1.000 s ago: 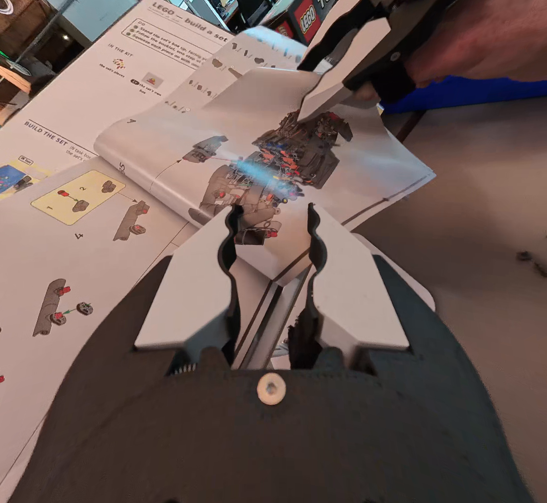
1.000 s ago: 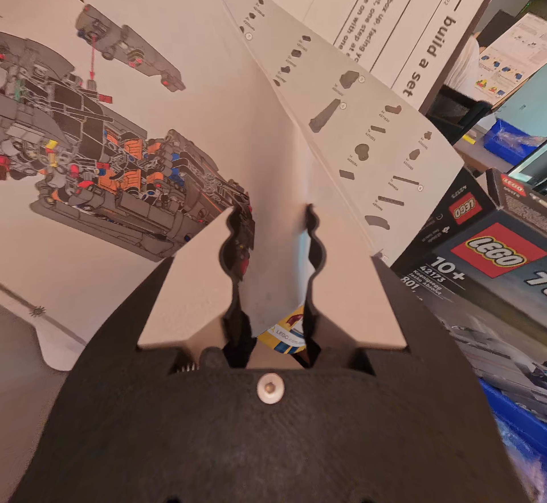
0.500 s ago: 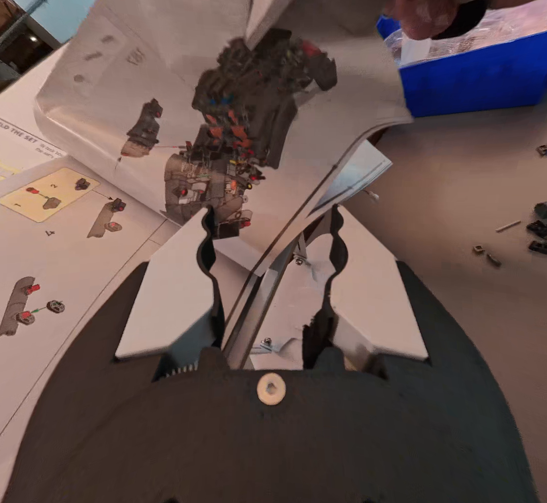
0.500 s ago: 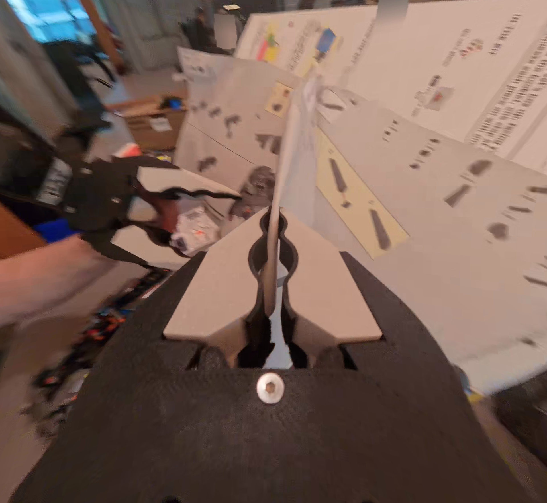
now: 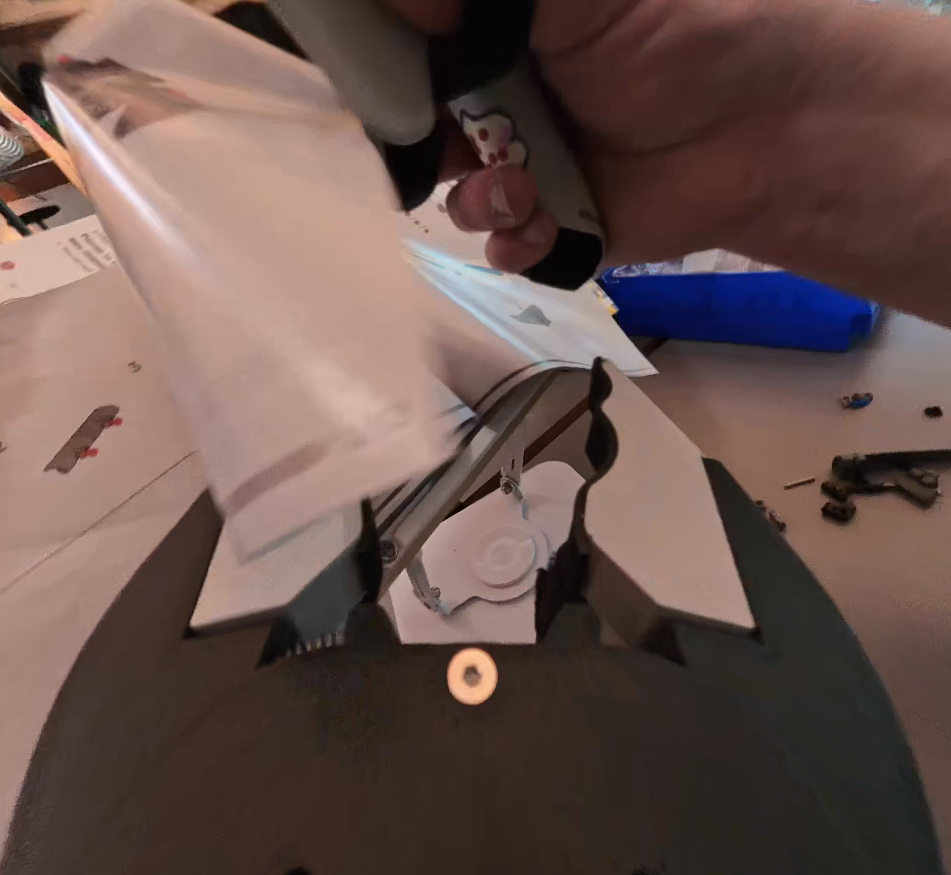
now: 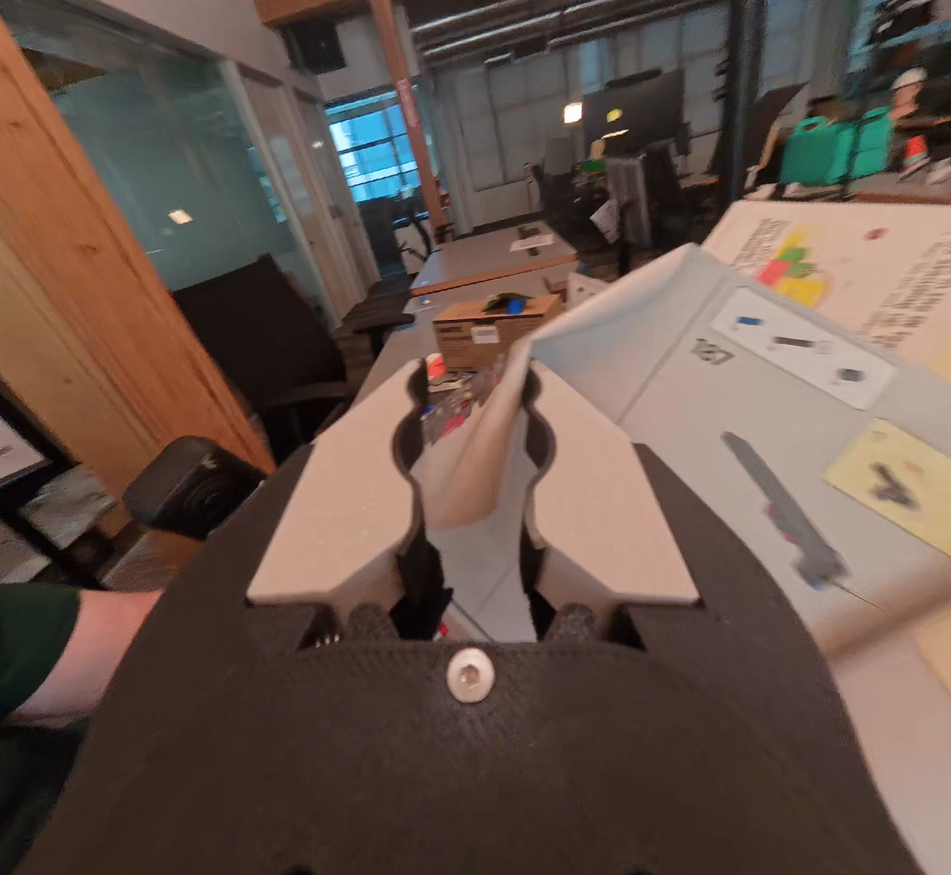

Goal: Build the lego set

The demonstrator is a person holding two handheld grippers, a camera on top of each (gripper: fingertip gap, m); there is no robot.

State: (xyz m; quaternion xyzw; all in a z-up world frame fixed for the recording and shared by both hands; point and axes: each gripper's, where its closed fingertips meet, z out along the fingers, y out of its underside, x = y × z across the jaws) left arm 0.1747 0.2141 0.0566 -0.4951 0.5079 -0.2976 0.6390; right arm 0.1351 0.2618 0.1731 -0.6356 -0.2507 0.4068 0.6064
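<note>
Instruction booklet pages [image 6: 720, 387] are spreading across the table [image 5: 772, 593] from nine to three o'clock of the left gripper [image 5: 478, 444], whose fingers are standing wide apart, released, with a metal stand [image 5: 463, 485] showing in the gap. One loose page [image 5: 257, 284], blurred, is hanging over that gripper's left finger toward eleven o'clock. In the right wrist view, the right gripper [image 6: 476, 382] is sitting with its fingers spread while a curled sheet is lying between them against the right finger; it seems unpinched, though blur is making this uncertain. A hand [image 5: 694, 104] is gripping the right gripper's handle at one o'clock. Dark lego pieces [image 5: 885, 480] are lying at three o'clock, beyond a blue bin [image 5: 731, 310].
</note>
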